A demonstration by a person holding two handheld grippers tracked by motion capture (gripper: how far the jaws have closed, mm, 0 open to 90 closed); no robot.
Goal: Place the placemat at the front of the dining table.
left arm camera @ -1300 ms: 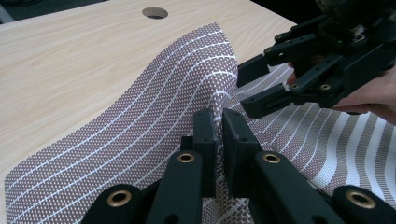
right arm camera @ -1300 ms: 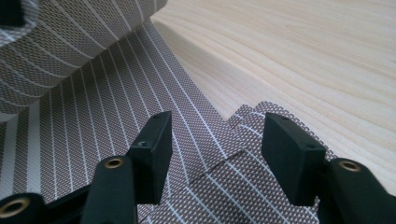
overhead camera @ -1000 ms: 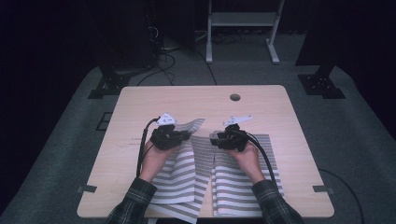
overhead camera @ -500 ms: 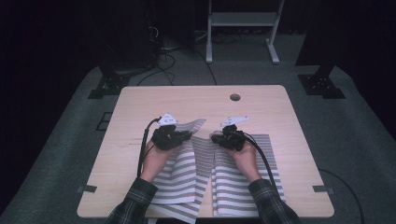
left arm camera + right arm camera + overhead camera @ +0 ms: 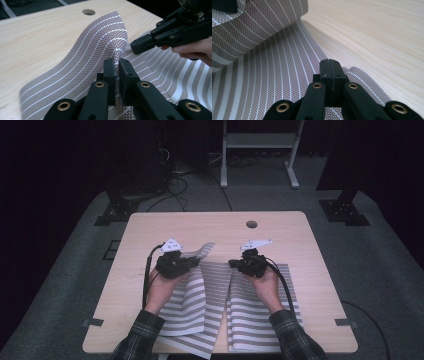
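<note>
The striped mat lies on the table. The left tongs pinch its raised far edge; the right tongs have just clenched on its edge. Grasping looks done; folding remains.

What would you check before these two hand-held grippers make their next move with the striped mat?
1. Left gripper has its jaws clamped on the striped mat: ok.
2. The held edge is lifted off the table: ok, it curls upward.
3. Right gripper has its jaws shut: ok, they have just been closing and they meet.
4. Mat is pinched between the right jaws: cannot tell; the mesh lies right under them, but the seam between them looks tight.
5. The two grippers are apart from each other: ok, in the high view a gap of mat lies between them.
</note>
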